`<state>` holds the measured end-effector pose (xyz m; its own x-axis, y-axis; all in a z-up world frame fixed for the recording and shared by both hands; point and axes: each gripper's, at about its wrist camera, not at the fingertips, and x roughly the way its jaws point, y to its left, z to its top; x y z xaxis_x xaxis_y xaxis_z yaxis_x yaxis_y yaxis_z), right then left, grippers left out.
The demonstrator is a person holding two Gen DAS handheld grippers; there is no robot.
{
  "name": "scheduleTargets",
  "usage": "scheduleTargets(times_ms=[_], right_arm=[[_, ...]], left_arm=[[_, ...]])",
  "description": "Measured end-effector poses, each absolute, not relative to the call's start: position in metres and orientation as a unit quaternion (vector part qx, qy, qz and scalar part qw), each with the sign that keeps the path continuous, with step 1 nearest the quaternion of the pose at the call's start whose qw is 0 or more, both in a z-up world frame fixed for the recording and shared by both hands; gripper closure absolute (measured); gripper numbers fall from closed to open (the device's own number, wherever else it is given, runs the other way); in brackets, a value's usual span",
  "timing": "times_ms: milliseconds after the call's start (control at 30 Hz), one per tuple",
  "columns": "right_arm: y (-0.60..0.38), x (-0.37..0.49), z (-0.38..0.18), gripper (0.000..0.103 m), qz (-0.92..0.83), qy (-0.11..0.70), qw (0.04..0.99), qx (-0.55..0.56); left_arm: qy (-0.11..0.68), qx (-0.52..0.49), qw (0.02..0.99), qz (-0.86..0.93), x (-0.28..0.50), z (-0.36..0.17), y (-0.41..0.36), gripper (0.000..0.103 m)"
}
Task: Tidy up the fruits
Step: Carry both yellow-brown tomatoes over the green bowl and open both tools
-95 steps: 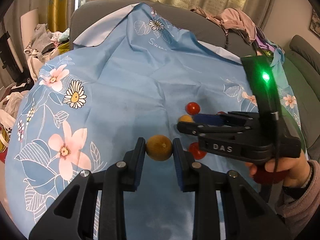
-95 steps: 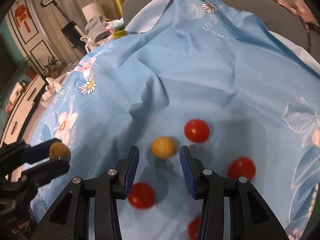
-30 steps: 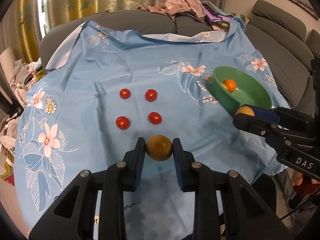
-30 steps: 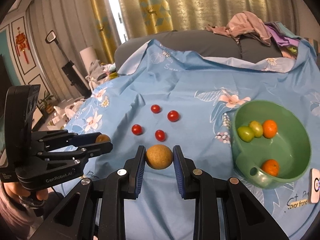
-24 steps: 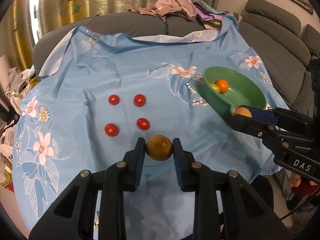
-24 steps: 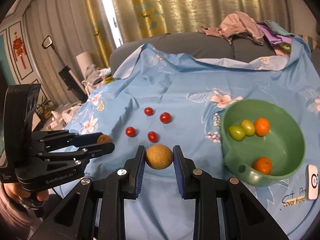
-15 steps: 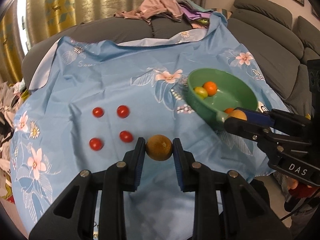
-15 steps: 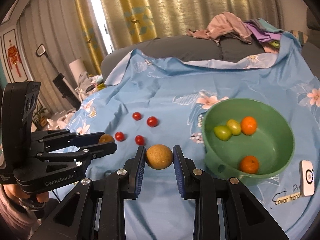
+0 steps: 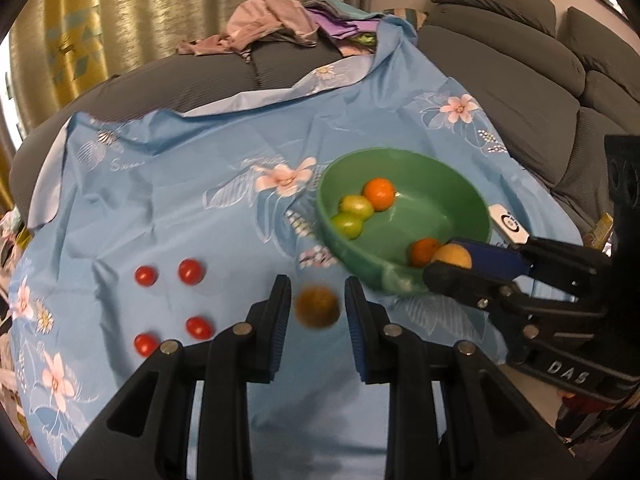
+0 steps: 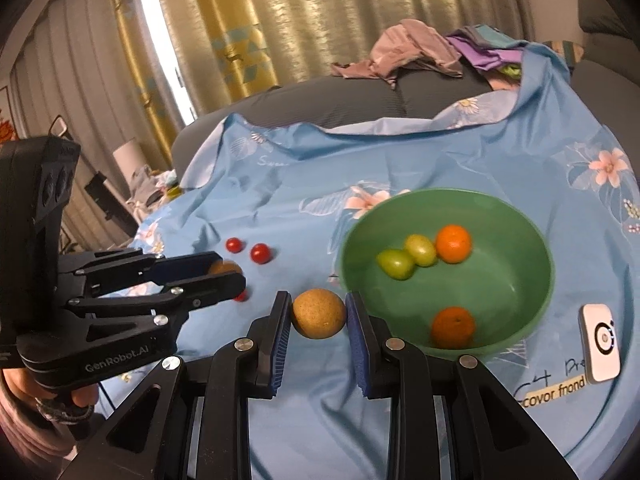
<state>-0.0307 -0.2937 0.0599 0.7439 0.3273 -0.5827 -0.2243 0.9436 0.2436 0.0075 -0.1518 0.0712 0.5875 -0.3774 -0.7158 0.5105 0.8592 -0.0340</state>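
Note:
My left gripper [image 9: 317, 306] holds a blurred brown round fruit [image 9: 317, 306] between its fingers, above the blue cloth, left of the green bowl [image 9: 464, 192]. My right gripper [image 10: 319, 313] is shut on a tan round fruit [image 10: 319, 313] just left of the bowl [image 10: 540, 256]. The bowl holds two oranges [image 10: 453, 243] and two green fruits [image 10: 396, 264]. Several red cherry tomatoes [image 9: 191, 271] lie on the cloth at left. The right gripper also shows in the left wrist view [image 9: 460, 262], over the bowl's near rim.
A blue floral cloth [image 9: 192, 184] covers the surface, its near edge below my grippers. A small white device [image 10: 599, 342] lies right of the bowl. Clothes [image 9: 272, 24] are piled on the grey sofa [image 9: 520, 64] behind.
Both grippers have moved right toward the bowl with their fruits. The fruit in the left gripper now looks blurred and a little lower between the fingers.

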Motion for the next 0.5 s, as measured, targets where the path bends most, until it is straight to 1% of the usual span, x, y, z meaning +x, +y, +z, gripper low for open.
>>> scheduleTargets(times_ms=[200, 300, 400, 500], right_arm=[[-0.312, -0.026, 0.057, 0.074, 0.126, 0.322, 0.934, 0.09], [-0.319, -0.021, 0.054, 0.074, 0.119, 0.324, 0.934, 0.096], [-0.323, -0.019, 0.051, 0.074, 0.124, 0.326, 0.932, 0.103], [-0.32, -0.015, 0.048, 0.074, 0.141, 0.327, 0.929, 0.103]], left_arm=[[0.374, 0.1, 0.881, -0.272, 0.019, 0.073, -0.179, 0.076], [0.377, 0.1, 0.88, -0.271, 0.027, 0.069, -0.182, 0.074], [0.394, 0.081, 0.881, -0.25, 0.044, 0.058, -0.161, 0.073], [0.428, 0.073, 0.873, -0.222, 0.062, 0.033, -0.135, 0.075]])
